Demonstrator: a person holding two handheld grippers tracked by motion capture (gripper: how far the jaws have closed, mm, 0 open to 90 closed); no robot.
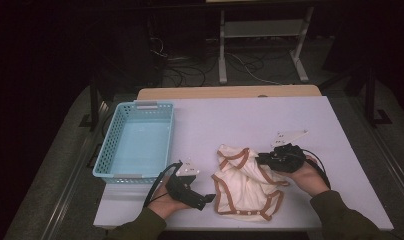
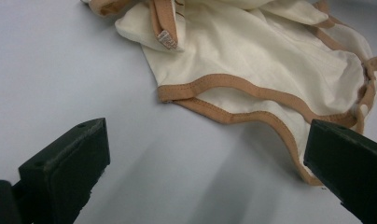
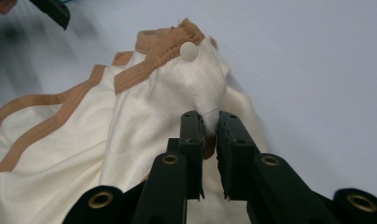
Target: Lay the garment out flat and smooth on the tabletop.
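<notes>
Jaws of right gripper [image 3: 209,128] pinch a fold of the garment [image 3: 144,116]; left gripper [image 2: 205,154] spread, hem ahead. Advise: lift evenly, keeping the pinch firm.

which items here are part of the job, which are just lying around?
In play: cream garment, pinched by the right gripper; left gripper, open beside it; blue basket, possibly the destination.
Lying about: metal stand and floor cables behind the table.
</notes>
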